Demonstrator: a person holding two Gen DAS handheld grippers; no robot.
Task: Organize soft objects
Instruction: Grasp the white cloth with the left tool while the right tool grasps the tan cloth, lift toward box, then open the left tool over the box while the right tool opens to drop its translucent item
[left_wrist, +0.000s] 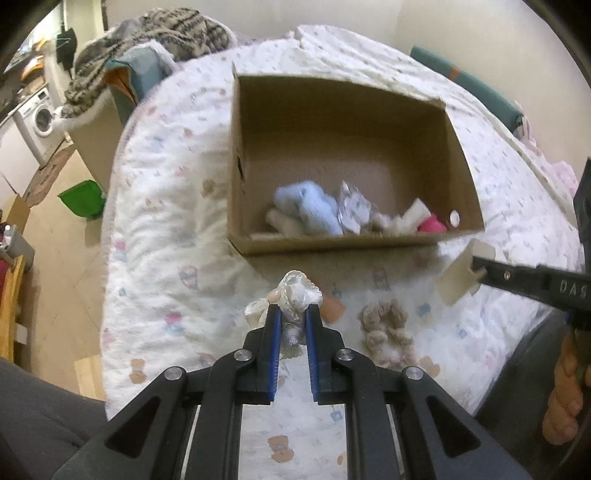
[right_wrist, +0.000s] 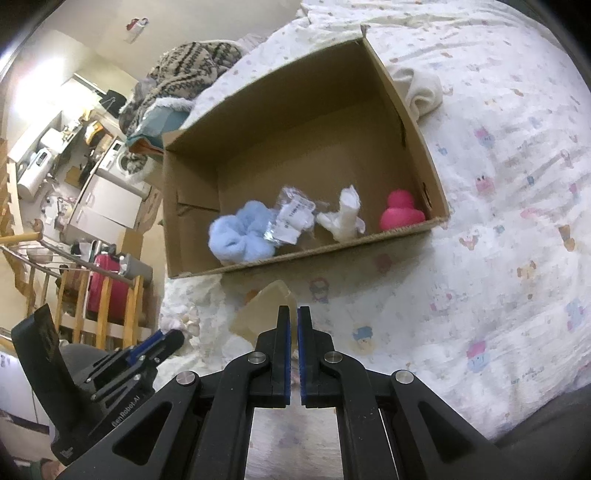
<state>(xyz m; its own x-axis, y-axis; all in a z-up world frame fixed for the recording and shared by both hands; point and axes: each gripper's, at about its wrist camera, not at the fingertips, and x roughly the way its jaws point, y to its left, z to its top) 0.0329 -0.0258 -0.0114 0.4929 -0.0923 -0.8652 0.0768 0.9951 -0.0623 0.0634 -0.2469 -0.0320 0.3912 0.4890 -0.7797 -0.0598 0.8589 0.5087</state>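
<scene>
Sorting looks partly done: the cardboard box (left_wrist: 236, 155) on the bed (left_wrist: 166, 206) already holds a blue fluffy piece (right_wrist: 240, 236), a clear packet (right_wrist: 293, 218), a white wrapped bundle (right_wrist: 343, 218) and a pink toy (right_wrist: 400, 212). The left gripper (left_wrist: 293, 317) has its fingers pinching a white lacy item (left_wrist: 299, 291) just short of the box, while a beige scrunchie (left_wrist: 386, 332) waits on the bed. The right gripper (right_wrist: 294, 317) has its fingers pressed together on a thin pale sheet (right_wrist: 264, 314). Only the left view shows the scrunchie; only the right shows a cream roll (right_wrist: 421, 94) beyond the box.
</scene>
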